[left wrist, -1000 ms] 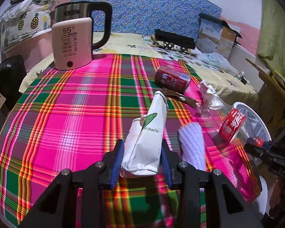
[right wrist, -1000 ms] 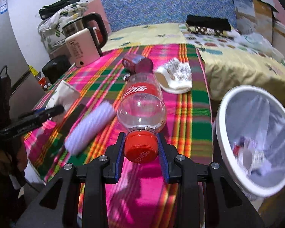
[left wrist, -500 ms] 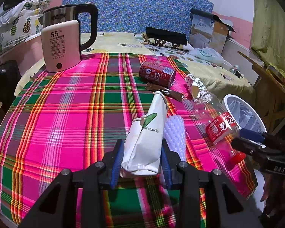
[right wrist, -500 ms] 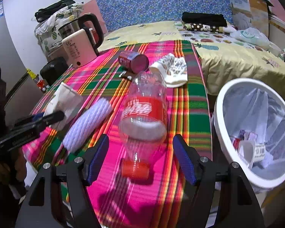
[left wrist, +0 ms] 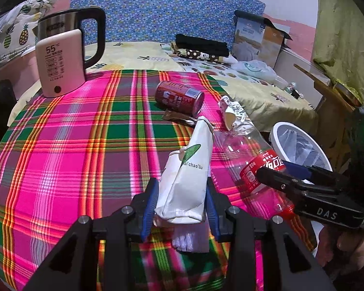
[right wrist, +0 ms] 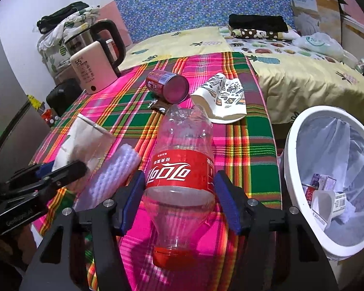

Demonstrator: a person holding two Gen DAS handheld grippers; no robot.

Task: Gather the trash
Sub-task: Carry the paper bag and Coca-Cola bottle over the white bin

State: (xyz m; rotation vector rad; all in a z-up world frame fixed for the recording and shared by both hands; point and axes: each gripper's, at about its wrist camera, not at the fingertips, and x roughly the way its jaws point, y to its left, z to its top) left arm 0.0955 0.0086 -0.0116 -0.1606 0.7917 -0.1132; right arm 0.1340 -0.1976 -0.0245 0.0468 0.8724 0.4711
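Note:
My left gripper (left wrist: 179,206) is shut on a white paper bag (left wrist: 186,177) with a green leaf logo, held over the plaid tablecloth (left wrist: 72,145). My right gripper (right wrist: 179,201) is open, its blue pads on either side of the red label of an empty clear cola bottle (right wrist: 182,165) lying on the cloth, red cap toward me. The bottle also shows in the left wrist view (left wrist: 254,165). A white trash bin (right wrist: 332,177) with a plastic liner and some trash inside stands just right of the table edge.
A red can (right wrist: 167,86) lies on its side behind the bottle, with a crushed paper cup (right wrist: 223,99) and a brown wrapper (left wrist: 179,118) beside it. A white ribbed roll (right wrist: 114,172) lies left of the bottle. A kettle (left wrist: 63,55) stands at the far left corner. A bed lies beyond.
My right gripper let go of the bottle's cap, opened wide, and moved forward so its pads now flank the bottle's label. My left gripper keeps hold of the paper bag.

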